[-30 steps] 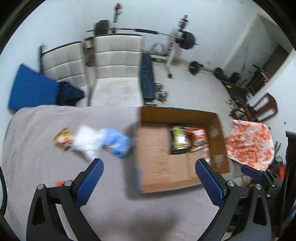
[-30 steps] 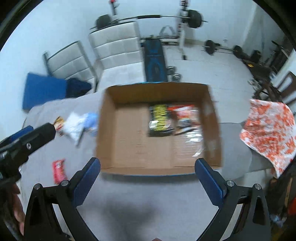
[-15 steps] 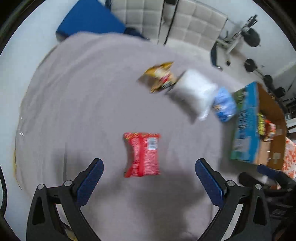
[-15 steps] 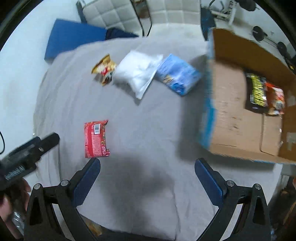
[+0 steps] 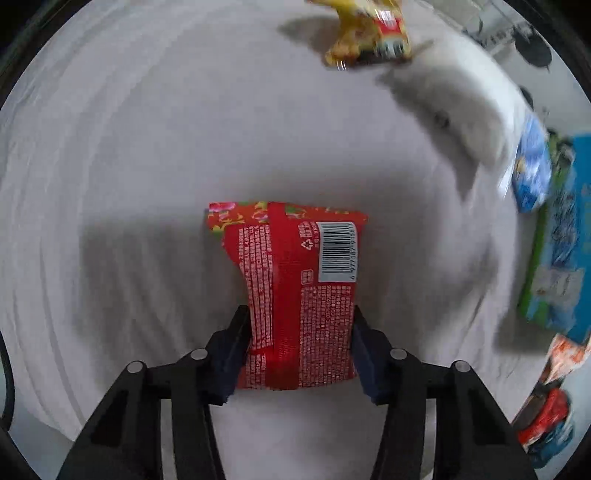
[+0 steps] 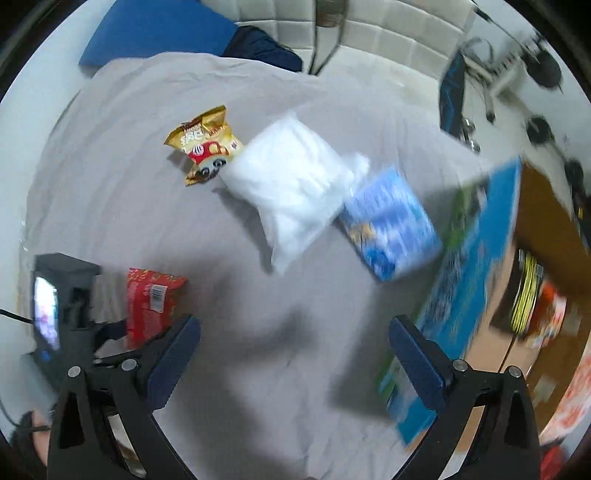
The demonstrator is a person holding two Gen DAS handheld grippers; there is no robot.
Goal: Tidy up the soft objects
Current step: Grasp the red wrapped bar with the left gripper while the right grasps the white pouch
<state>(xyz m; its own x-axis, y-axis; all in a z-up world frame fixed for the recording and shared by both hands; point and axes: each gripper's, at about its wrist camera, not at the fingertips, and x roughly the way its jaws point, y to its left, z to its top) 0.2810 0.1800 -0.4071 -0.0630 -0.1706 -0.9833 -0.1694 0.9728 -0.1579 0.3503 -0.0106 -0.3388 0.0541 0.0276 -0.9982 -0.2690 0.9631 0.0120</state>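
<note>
My left gripper [image 5: 297,332] is shut on a red snack packet [image 5: 295,288], barcode side up, lying on the grey sheet; its pads press the packet's sides. The same packet [image 6: 151,306] shows in the right wrist view at the left, with the left gripper's body [image 6: 62,317] beside it. My right gripper [image 6: 295,339] is open and empty above the sheet. A yellow snack bag [image 6: 203,142], a white pillow pack [image 6: 295,184] and a blue pack [image 6: 391,225] lie in a row. The cardboard box [image 6: 546,229] at the right holds several packets.
The grey sheet [image 6: 122,206] covers the work surface. Padded chairs [image 6: 388,33] and a blue mat [image 6: 155,29] stand behind it. Gym equipment [image 6: 517,70] is at the back right. An orange-patterned cloth [image 6: 569,398] hangs at the right edge.
Both grippers swung left from the box toward the loose items. My left gripper came down and closed on the red packet. My right gripper stayed open.
</note>
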